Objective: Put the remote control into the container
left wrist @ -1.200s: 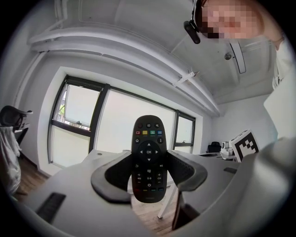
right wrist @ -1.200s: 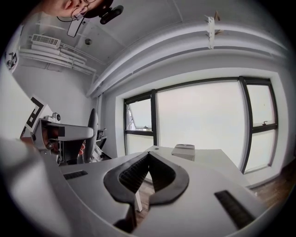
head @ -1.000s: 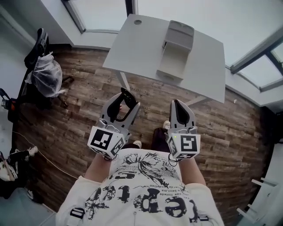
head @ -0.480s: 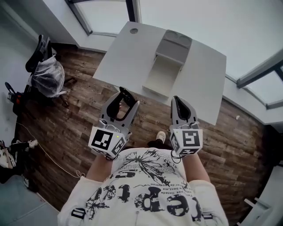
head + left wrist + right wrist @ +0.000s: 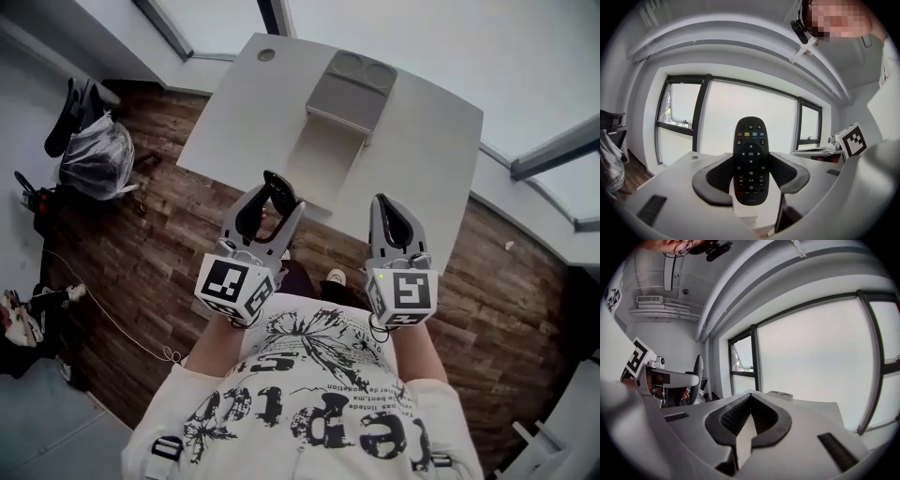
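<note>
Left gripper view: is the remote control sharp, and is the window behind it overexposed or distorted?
Left gripper view: the remote control is sharp, its buttons readable; the window is blown out white, its frames bowed by the wide-angle lens.

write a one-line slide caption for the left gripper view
Left tool shut on a black remote control, upright with buttons facing the camera, white table and windows beyond.

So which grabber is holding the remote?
The left gripper: its jaws are clamped on the black remote control, while the right gripper has its jaws shut on nothing.
</note>
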`<state>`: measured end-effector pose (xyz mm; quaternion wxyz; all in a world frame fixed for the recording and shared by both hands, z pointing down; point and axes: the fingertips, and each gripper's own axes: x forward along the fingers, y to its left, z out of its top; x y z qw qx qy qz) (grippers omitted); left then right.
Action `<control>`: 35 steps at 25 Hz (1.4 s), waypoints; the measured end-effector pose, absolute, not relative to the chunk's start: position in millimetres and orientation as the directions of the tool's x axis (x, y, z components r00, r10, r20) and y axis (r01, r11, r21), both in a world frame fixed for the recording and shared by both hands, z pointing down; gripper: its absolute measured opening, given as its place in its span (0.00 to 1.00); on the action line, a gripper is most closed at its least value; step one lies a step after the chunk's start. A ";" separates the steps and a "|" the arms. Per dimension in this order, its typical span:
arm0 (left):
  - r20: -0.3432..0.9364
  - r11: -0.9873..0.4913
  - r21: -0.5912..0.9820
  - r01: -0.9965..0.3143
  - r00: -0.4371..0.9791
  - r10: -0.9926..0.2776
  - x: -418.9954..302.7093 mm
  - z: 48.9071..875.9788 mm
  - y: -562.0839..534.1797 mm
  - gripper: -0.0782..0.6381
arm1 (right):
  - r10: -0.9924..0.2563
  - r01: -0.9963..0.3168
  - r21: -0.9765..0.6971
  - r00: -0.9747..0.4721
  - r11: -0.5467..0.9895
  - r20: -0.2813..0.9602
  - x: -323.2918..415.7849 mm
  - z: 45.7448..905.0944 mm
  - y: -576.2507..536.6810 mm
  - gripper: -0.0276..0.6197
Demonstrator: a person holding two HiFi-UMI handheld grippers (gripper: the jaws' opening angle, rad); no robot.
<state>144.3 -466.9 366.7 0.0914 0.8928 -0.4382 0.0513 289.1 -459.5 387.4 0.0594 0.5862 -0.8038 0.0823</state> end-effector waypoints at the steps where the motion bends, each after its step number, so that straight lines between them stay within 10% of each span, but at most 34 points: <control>1: 0.177 -0.604 0.126 -0.787 0.617 -0.767 148.6 370.1 -475.3 0.46 | -0.934 -0.955 -0.064 -0.297 0.290 0.196 292.8 388.5 -463.4 0.05; 35: 0.754 -0.667 0.318 -0.673 0.607 -0.253 218.3 631.4 -632.5 0.46 | -0.887 -0.993 -0.111 -0.096 0.052 0.451 325.0 504.1 -606.7 0.05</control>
